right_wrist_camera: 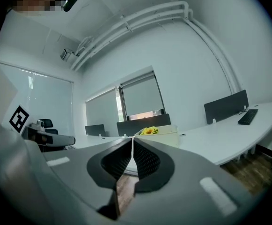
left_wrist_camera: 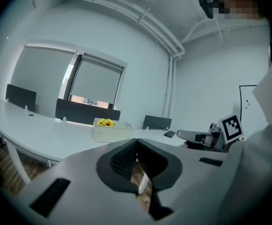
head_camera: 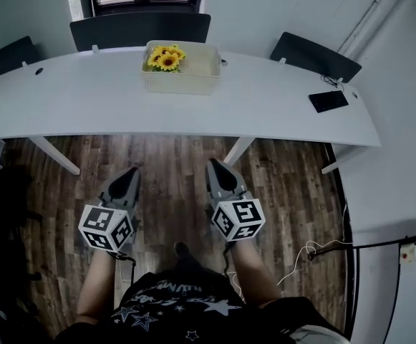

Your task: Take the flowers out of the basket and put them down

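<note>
A: Where were the flowers at that moment?

B: The yellow flowers [head_camera: 165,58] were in the cream basket [head_camera: 181,84], at its left end. The basket stood on the long white table [head_camera: 79,99], near the far edge and about in the middle of its length.

A: And where did the person hold the tongs?

B: Both were well apart from the table, above the dark wooden floor [head_camera: 172,156], just in front of the person. The left tongs [head_camera: 132,171] and the right tongs [head_camera: 214,165] were side by side, near each other but not touching, and both pointed toward the table.

A: Were they open?

B: No, both were closed. In the left gripper view the two ribbed pads met at their tips, and they gripped nothing. The right gripper view showed the same: the pads were pressed together and held nothing.

A: Was there something else on the table?

B: Yes, a flat black thing [head_camera: 328,100] lay near the right end, well apart from the basket. Behind the table stood a dark chair [head_camera: 139,29], directly behind the basket.
</note>
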{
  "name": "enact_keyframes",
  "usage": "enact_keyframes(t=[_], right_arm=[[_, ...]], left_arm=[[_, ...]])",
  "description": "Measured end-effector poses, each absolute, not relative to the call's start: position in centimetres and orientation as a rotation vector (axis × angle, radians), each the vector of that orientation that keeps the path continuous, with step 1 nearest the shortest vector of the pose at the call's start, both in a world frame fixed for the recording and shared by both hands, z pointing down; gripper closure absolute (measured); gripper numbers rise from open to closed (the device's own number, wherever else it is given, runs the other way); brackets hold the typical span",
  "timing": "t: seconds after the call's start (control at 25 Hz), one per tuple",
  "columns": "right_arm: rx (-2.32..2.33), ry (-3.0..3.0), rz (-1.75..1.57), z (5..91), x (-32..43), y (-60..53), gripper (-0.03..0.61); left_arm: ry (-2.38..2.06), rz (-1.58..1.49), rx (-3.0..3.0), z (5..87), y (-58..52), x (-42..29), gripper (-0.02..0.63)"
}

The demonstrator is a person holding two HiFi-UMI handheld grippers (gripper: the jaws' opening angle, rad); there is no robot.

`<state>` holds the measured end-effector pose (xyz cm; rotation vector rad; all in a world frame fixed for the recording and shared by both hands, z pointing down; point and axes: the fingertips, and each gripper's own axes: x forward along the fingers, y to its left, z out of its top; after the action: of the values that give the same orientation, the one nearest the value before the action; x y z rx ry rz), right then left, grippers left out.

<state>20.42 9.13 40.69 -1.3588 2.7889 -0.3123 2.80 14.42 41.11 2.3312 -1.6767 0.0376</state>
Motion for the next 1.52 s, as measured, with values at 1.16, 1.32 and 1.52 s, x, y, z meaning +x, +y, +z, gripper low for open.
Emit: enact_keyframes(t=[1.16, 1.32, 1.52], right_arm=[[-1.44, 2.839, -0.299, 42.4, 17.7, -4.8, 0.575], [-1.508, 2.788, -0.287, 41.7, 15.6, -8.1, 0.575], [-1.549, 2.773, -0.298, 41.9, 12.7, -11.3, 0.575]], left_arm=[[-1.635, 0.07, 2.345, 42.8, 0.2, -1.2, 0.604], [-1.594, 0.058, 2.368, 42.6, -3.5, -3.9, 0.604], [-1.573, 0.041, 2.384, 42.5, -6.9, -7.3, 0.604]])
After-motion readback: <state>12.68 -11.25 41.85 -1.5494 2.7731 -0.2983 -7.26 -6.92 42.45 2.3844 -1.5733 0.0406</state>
